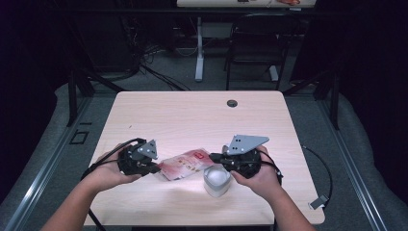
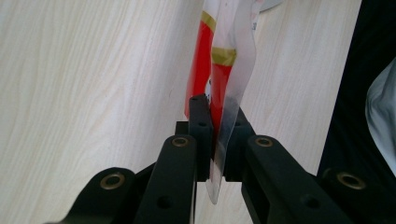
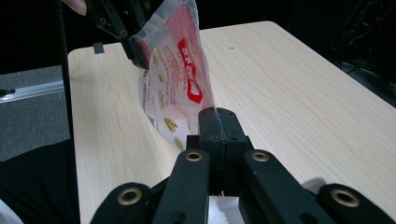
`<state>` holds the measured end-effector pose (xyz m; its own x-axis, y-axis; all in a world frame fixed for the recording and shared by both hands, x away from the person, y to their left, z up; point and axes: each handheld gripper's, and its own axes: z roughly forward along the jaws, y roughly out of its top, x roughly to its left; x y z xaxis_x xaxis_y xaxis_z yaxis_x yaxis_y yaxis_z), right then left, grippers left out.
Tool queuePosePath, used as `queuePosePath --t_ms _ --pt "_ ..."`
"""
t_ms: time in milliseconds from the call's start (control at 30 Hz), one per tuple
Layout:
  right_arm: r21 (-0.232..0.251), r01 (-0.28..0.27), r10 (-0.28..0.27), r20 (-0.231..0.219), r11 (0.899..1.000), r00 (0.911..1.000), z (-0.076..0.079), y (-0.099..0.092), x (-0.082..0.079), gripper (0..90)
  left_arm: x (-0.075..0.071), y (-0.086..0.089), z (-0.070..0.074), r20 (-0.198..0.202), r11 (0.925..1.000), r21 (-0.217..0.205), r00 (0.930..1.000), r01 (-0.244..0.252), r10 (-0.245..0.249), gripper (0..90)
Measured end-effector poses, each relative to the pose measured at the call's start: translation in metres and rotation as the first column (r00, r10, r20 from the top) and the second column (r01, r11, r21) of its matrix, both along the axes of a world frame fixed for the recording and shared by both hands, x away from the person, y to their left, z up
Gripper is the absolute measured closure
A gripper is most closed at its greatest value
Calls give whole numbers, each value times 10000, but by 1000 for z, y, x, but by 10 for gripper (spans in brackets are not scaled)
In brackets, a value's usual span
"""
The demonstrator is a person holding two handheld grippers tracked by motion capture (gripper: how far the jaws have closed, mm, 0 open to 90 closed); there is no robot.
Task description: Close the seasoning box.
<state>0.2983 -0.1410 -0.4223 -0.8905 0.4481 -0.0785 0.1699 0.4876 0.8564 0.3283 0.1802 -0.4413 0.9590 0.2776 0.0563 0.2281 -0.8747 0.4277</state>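
A red and white plastic bag (image 1: 185,163) is stretched between the two grippers, just above the light wooden table (image 1: 192,115). My left gripper (image 1: 155,169) is shut on the bag's left edge; in the left gripper view the jaws (image 2: 217,112) pinch the clear seam of the bag (image 2: 219,46). My right gripper (image 1: 212,157) is shut on the opposite edge. In the right gripper view the closed jaws (image 3: 219,116) clamp the bag (image 3: 180,79), whose far corner the left gripper (image 3: 133,49) holds.
A white round container (image 1: 216,181) stands on the table just below the right gripper. A cable grommet (image 1: 232,103) sits near the table's far edge. A dark chair (image 1: 255,43) and a desk leg (image 1: 199,53) stand beyond the table.
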Motion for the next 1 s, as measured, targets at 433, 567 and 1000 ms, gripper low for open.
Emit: queuePosePath --t_ms 433,567,1000 --pt "-491 -298 306 152 9983 9994 11 24 2 900 -5 9 -33 -232 9950 -855 9984 -526 508 855" --pt "-506 -354 362 152 9981 9992 11 26 3 900 -7 9 -40 -253 9926 -1038 9978 -630 607 855" --pt "-637 -375 388 189 9973 9991 12 33 3 900 -9 11 -58 -269 9819 -1654 9957 -919 887 852"
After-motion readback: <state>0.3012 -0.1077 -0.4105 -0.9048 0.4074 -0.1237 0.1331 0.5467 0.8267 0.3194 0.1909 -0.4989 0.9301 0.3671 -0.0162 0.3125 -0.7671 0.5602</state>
